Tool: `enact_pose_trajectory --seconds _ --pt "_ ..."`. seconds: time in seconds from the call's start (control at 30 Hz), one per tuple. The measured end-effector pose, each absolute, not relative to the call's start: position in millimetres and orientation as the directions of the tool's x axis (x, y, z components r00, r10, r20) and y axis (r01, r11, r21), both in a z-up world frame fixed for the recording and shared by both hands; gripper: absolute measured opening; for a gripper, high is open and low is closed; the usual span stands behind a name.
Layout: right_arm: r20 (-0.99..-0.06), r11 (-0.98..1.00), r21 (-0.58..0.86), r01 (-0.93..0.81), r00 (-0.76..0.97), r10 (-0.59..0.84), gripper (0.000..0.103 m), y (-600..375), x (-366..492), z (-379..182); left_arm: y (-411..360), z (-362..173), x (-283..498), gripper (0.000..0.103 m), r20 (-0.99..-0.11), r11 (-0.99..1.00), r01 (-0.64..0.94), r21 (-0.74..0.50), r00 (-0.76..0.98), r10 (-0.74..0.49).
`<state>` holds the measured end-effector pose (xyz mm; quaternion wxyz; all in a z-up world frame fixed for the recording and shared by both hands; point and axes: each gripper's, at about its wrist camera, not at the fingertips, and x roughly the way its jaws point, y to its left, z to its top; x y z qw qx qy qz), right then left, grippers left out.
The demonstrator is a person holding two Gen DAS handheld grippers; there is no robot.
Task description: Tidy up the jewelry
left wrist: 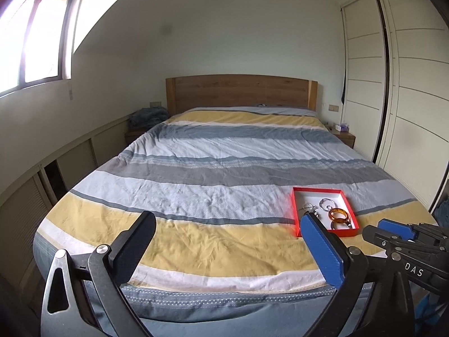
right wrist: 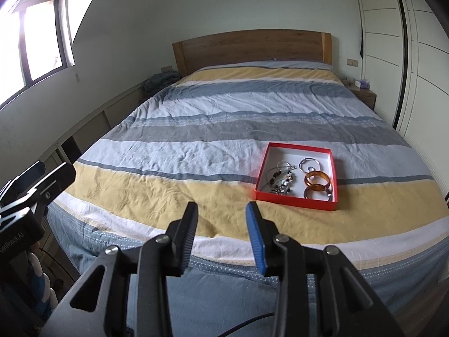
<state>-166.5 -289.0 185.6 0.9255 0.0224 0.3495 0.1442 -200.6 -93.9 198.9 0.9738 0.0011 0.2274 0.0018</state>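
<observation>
A red shallow box (right wrist: 294,200) lies on the striped bed cover, near the foot of the bed on the right. In it are an amber bangle (right wrist: 318,187), a silver bangle (right wrist: 308,196), silver rings (right wrist: 300,165) and a tangle of beaded chains (right wrist: 280,182). In the left wrist view the same box (left wrist: 293,210) and amber bangle (left wrist: 339,220) show just behind my blue fingertip. My left gripper (left wrist: 227,217) stands wide open over the bed's foot edge, holding nothing. My right gripper (right wrist: 221,206) is open with a narrower gap, empty, short of the box and to its left.
The bed (right wrist: 224,106) fills the room's middle, with a wooden headboard (right wrist: 252,47) at the far end. Nightstands stand at both sides of the headboard. White wardrobe doors (left wrist: 407,84) line the right wall and a window (left wrist: 42,42) the left. The right gripper's body (left wrist: 393,231) shows beside the left one.
</observation>
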Motion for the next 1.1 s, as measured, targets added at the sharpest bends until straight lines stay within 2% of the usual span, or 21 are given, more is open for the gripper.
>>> enact_pose_trajectory --seconds 0.53,1.1 --pt "-0.623 0.957 0.133 -0.259 0.729 0.284 0.036 -288.5 -178.3 193.1 -85.4 204.6 -217.5 0.103 -0.406 1.0 -0.007 -0.029 0.914 -0.006" --pt "-0.633 0.957 0.141 -0.252 0.72 0.283 0.036 -294.4 -181.3 183.6 -82.2 195.3 -214.6 0.103 -0.43 0.999 -0.029 -0.021 0.903 0.017"
